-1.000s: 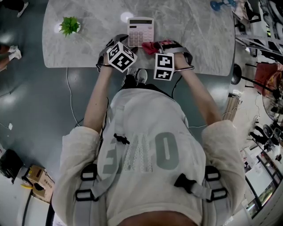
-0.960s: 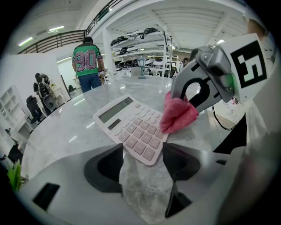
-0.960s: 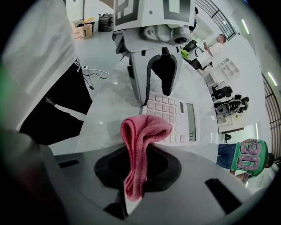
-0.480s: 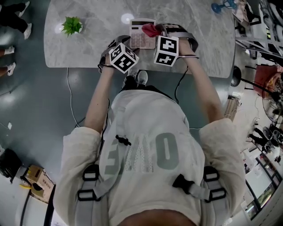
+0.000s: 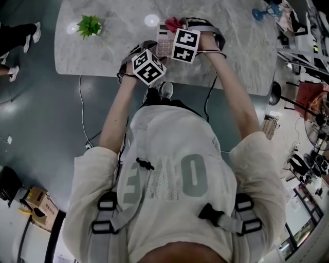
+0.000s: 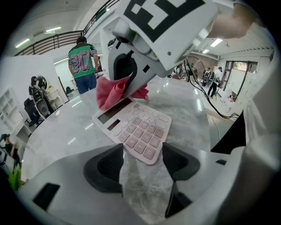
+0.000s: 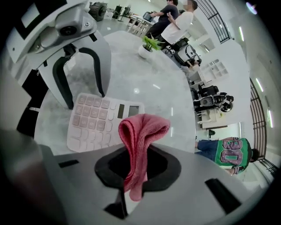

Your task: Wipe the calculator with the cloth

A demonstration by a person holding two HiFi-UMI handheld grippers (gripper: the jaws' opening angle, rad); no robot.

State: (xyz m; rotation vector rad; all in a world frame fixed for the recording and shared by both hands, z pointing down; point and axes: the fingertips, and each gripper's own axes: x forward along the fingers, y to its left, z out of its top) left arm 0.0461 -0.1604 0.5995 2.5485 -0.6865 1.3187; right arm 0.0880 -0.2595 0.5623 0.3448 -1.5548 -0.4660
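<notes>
A pale pink calculator (image 6: 137,129) lies on the marble table (image 5: 226,46), keys towards me. In the head view the calculator (image 5: 163,43) is half hidden by the marker cubes. My left gripper (image 6: 142,154) straddles its near corner, and both pads rest against that corner's two edges. The right gripper (image 7: 138,165) is shut on a red cloth (image 7: 141,132), which loops out in front of its jaws. That cloth (image 6: 115,91) hangs over the display end of the calculator (image 7: 94,121) and touches it. The left gripper's fingers (image 7: 100,72) stand at the key end.
A small potted plant (image 5: 90,24) stands at the table's left, and a blue object (image 5: 264,11) at its far right. The near table edge runs just below the grippers. A cable (image 5: 82,113) lies on the floor. People stand in the background, one in a green jersey (image 6: 83,63).
The right gripper has carried the red cloth from beside the calculator's right edge up and over to its far display end. The left gripper has stayed at the near corner.
</notes>
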